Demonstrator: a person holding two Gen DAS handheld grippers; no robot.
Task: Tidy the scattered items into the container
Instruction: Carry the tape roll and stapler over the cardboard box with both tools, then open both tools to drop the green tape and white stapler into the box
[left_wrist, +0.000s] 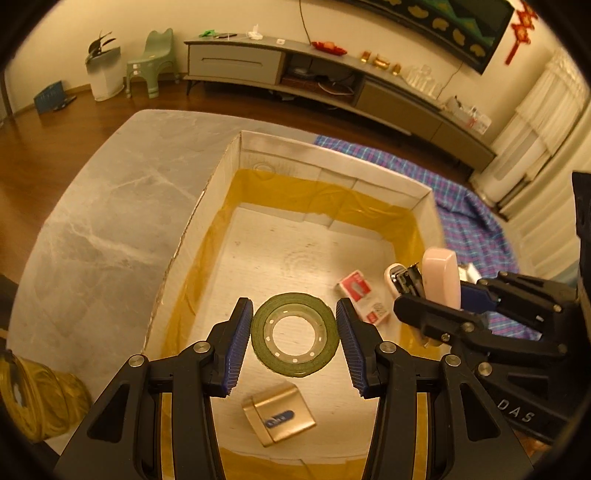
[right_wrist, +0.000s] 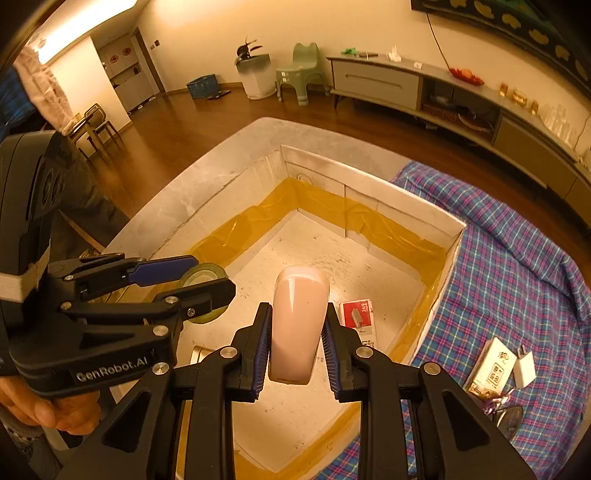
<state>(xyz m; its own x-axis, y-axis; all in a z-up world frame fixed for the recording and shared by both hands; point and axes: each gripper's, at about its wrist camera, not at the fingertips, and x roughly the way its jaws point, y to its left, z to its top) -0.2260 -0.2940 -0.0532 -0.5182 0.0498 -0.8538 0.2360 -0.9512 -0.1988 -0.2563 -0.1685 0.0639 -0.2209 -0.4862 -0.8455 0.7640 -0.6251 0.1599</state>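
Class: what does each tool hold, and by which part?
Right tool: pink stapler, gripped across its sides. Left tool: open around the tape roll, pads not touching it.

box (left_wrist: 391, 181) on table (left_wrist: 110, 192) | cloth (right_wrist: 517, 277) right of box | staple box (left_wrist: 364, 295) inside box

A pink stapler (right_wrist: 300, 321) is clamped between the blue pads (right_wrist: 263, 350) of the right hand-held gripper (right_wrist: 295, 350) and is held above the open cardboard box (right_wrist: 402, 201), whose inner walls are lined with yellow tape. A red-and-white staple box (right_wrist: 357, 320) is seen lying on the box floor just beside the stapler. At left, a tape roll (right_wrist: 205, 275) is seen between the fingers of the left hand-held gripper (right_wrist: 199, 280). On the plaid cloth (right_wrist: 517, 280) outside the box, a white charger (right_wrist: 524, 367) and a small carton (right_wrist: 491, 367) are laid side by side.
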